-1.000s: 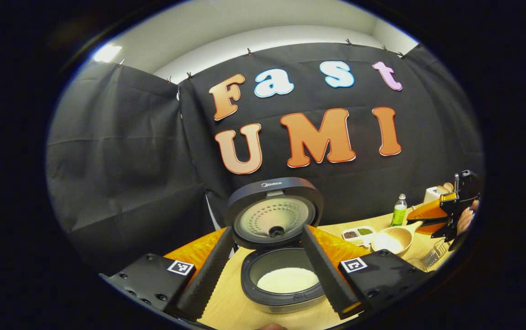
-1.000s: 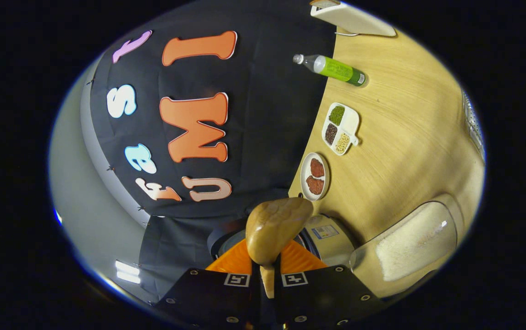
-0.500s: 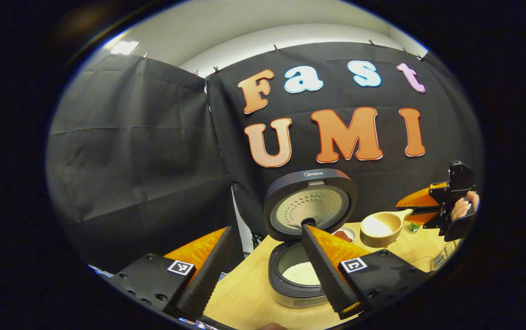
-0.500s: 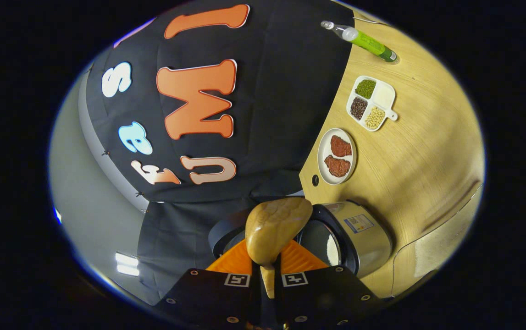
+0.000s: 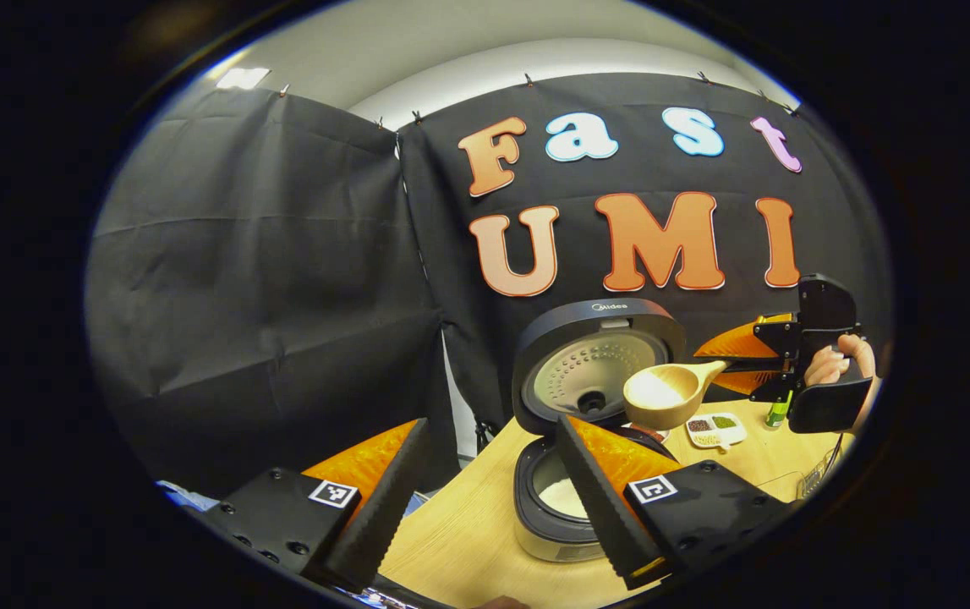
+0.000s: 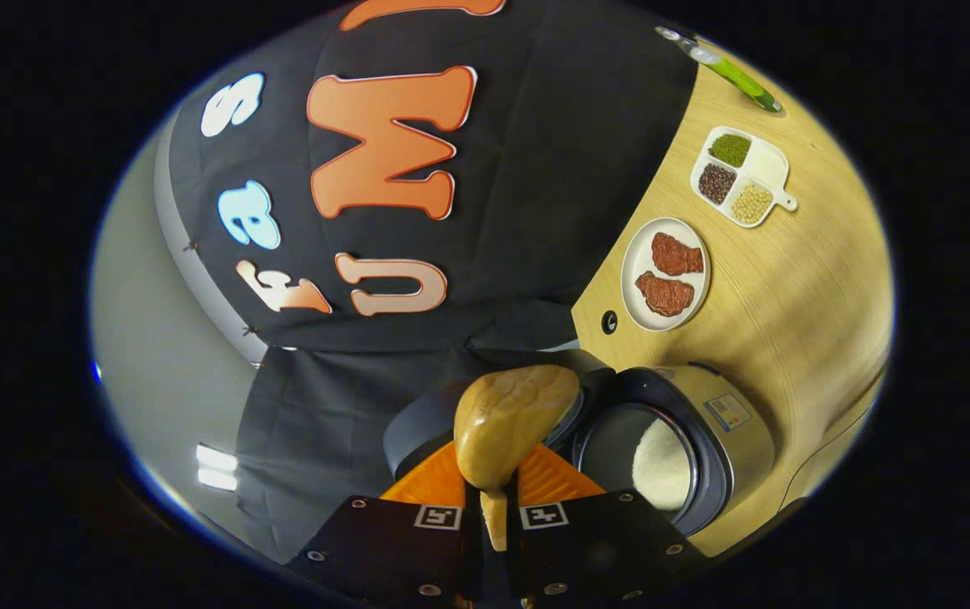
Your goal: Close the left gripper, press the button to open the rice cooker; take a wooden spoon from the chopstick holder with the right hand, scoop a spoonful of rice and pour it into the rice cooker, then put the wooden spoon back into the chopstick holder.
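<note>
The rice cooker [image 5: 552,529] stands open on the wooden table, its lid [image 5: 599,364] upright and white rice in the pot [image 6: 662,463]. My left gripper [image 5: 489,507] is open and holds nothing, low and to the left of the cooker. The wooden spoon [image 5: 662,393] carries rice and hovers level in front of the lid, above the pot's right side. My right gripper [image 5: 742,364] is shut on its handle, with a hand [image 5: 840,364] behind it. In the right gripper view the spoon's back [image 6: 510,419] rises from that gripper [image 6: 493,499], beside the open pot.
A plate with two red pieces [image 6: 665,275] lies behind the cooker. A white divided tray of beans [image 6: 742,178] and a green bottle [image 6: 730,72] stand farther right. The wooden table [image 6: 806,296] is bare between them. A wire rack [image 5: 819,478] sits at the right edge.
The right gripper has carried the rice-filled spoon left, from over the table to above the open cooker. The left gripper has drawn back to the left, still open.
</note>
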